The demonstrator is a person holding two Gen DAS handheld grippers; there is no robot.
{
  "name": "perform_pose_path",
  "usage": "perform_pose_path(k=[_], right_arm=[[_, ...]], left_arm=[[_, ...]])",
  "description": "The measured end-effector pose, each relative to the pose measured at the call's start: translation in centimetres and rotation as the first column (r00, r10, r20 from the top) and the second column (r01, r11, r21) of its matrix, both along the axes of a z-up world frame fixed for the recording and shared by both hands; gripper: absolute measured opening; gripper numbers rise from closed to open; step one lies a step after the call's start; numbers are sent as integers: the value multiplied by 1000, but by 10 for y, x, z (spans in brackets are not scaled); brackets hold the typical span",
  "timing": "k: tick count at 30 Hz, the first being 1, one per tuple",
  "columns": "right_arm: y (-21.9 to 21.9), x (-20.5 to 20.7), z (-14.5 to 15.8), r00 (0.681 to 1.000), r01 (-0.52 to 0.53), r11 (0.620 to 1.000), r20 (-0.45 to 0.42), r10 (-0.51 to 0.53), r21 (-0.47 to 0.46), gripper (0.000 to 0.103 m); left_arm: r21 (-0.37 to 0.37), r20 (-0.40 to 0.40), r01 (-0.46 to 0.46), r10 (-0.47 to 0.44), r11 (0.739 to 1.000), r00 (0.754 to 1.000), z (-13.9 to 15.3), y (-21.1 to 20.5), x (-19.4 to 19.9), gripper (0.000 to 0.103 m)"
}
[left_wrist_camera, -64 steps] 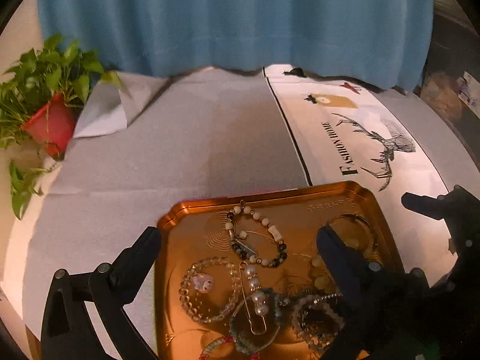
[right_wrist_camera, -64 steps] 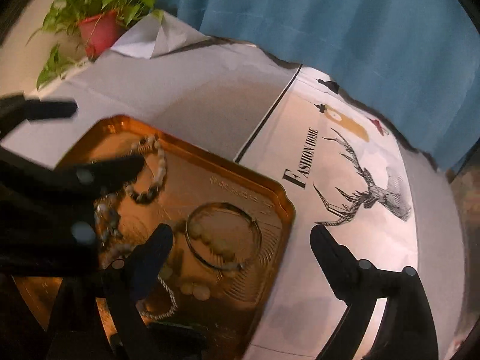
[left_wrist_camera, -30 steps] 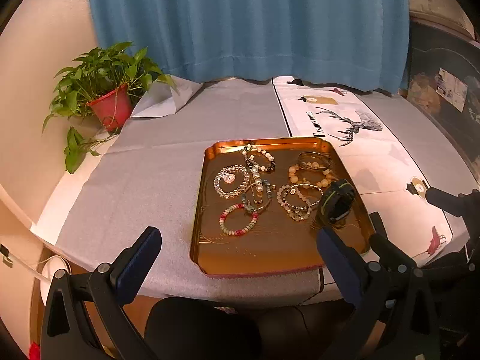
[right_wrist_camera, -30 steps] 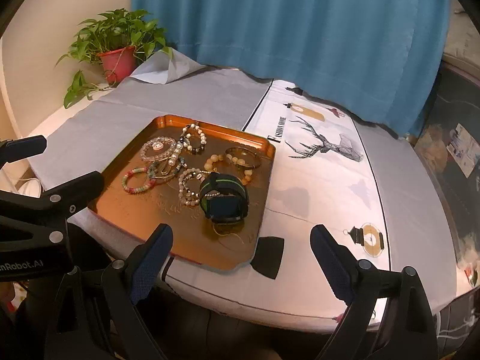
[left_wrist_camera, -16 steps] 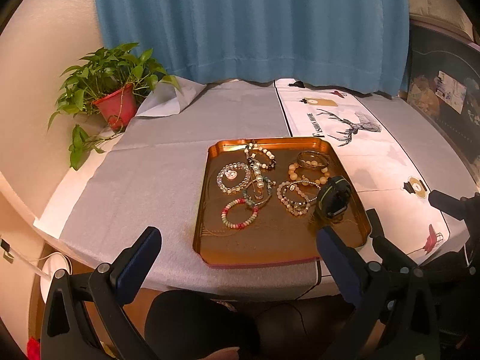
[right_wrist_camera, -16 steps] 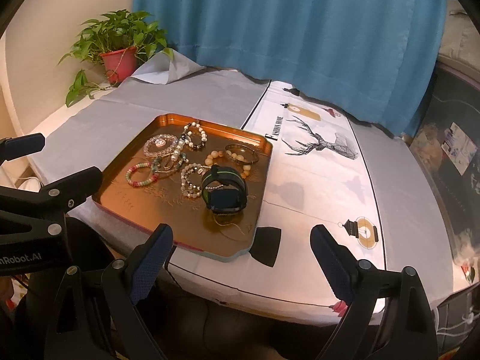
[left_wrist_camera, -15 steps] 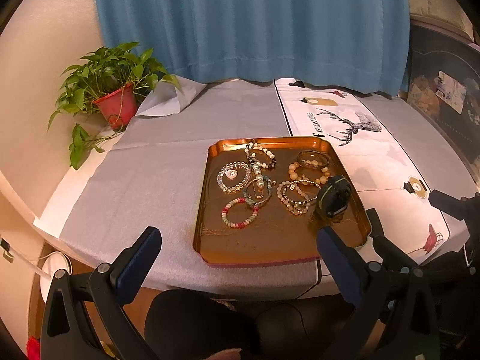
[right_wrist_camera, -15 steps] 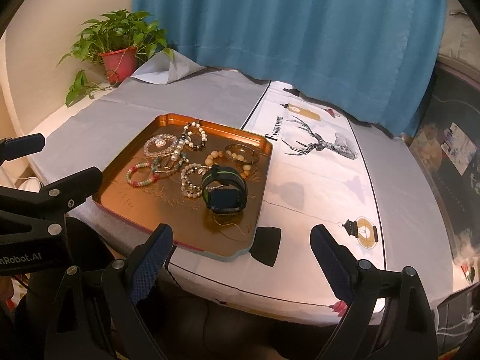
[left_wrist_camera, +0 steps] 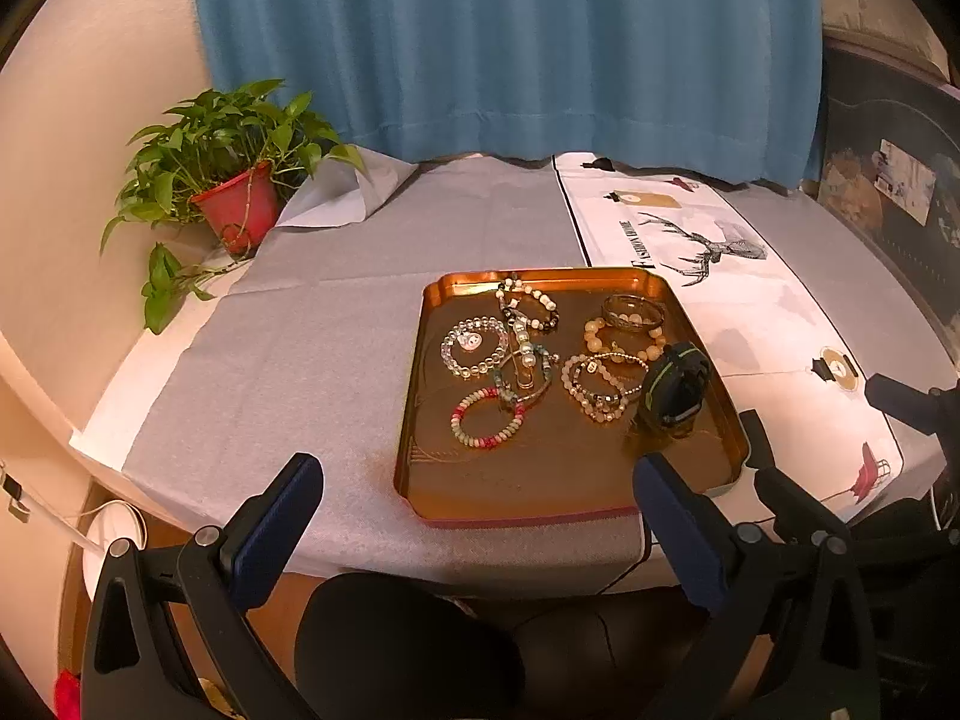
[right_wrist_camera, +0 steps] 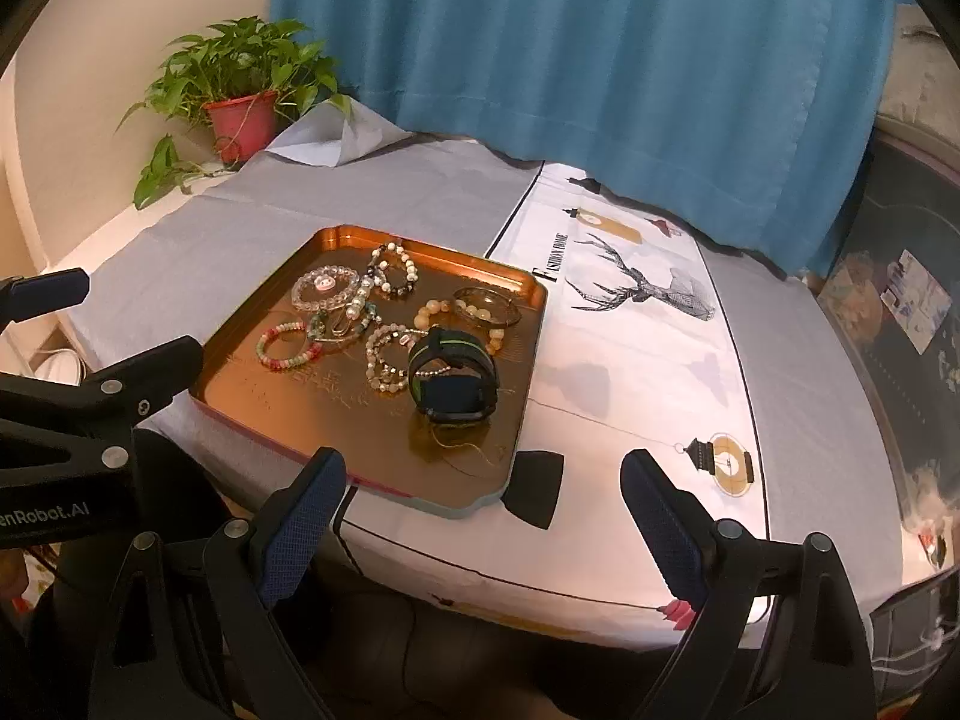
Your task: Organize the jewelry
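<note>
From the left wrist view I see my left gripper (left_wrist_camera: pixel 474 504) spread wide and empty, held off the table's near edge; the bracelets (left_wrist_camera: pixel 480 343) and black watch (left_wrist_camera: pixel 675 387) lie together inside the copper tray (left_wrist_camera: pixel 414 420). From the right wrist view my right gripper (right_wrist_camera: pixel 480 498) is likewise wide open and empty, and I judge the gathering done, with little left.

One copper tray (left_wrist_camera: pixel 414 420) holds seven bracelets (left_wrist_camera: pixel 487 417), one pearl hair clip (left_wrist_camera: pixel 523 354) and one black watch (right_wrist_camera: pixel 454 383). One potted plant (left_wrist_camera: pixel 237 204) stands nearby.
</note>
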State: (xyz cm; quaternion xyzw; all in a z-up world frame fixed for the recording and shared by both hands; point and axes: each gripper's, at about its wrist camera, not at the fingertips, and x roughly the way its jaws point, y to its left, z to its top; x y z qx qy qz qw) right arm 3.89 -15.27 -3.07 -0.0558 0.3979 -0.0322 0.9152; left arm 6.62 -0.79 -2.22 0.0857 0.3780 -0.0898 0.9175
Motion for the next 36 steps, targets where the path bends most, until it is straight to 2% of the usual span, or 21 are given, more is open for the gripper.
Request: perform_pose_path(k=[36], right_arm=[[5, 2, 1, 1000, 2, 1000, -2, -2, 0, 93]], left_arm=[[5, -5, -5, 5, 1000, 1000, -7, 3, 2, 103]])
